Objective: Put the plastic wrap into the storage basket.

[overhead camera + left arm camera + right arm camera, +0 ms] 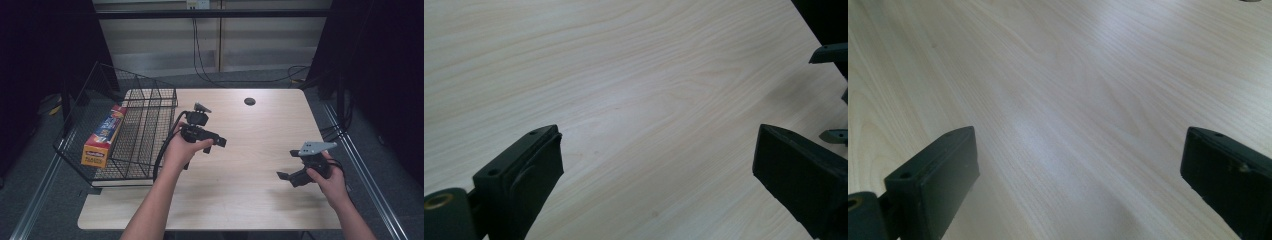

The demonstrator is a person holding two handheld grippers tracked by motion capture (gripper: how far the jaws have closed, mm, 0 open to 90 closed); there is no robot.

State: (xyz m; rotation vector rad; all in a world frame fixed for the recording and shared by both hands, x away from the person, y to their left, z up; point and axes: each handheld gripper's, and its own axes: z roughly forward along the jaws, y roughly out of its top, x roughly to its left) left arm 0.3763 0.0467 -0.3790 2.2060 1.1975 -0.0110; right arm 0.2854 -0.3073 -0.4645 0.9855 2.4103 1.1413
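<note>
A person's left hand holds my left gripper point(215, 145) over the middle of the wooden table point(260, 200), just right of the wire basket, with its jaws pointing right. In the left gripper view my left gripper point(657, 134) stands open, with bare wood between the jaws. The right hand holds my right gripper point(287, 164) near the table's right side, jaws pointing left toward the other one. In the right gripper view my right gripper point(1079, 135) is open too, with nothing between its jaws. Part of the right gripper point(831, 52) shows at the edge of the left gripper view.
A black wire basket point(145, 100) sits on the table's left end and overhangs it. An orange, yellow and blue box point(104, 136) lies inside along its left side. A dark round grommet hole point(249, 101) is near the far edge. Cables point(295, 75) trail on the floor behind.
</note>
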